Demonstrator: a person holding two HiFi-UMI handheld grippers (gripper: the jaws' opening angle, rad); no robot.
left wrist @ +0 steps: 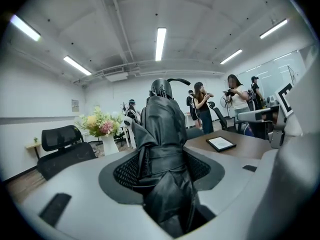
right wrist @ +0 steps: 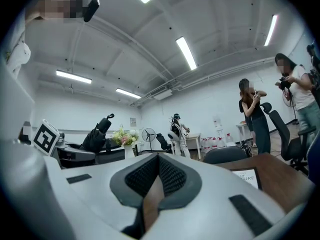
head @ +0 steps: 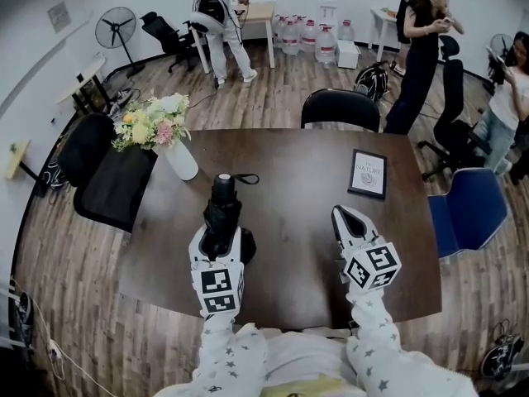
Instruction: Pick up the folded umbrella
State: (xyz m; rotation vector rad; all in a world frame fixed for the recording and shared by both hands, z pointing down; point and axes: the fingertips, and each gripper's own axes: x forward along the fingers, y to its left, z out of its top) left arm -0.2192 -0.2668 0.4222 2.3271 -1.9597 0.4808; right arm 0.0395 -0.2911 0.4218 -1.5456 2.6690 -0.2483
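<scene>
Gripping folded umbrella (left wrist: 161, 134) mid-body betw. L tongs (left wrist: 162, 170).

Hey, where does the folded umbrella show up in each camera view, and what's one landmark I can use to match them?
Head view: the folded umbrella is left of centre over the table, gripped by the left gripper.
Left gripper view: it fills the centre, upright between the jaws.
Right gripper view: small, at the left, tilted.
Shared landmark: the flower vase, seen in all three.
</scene>
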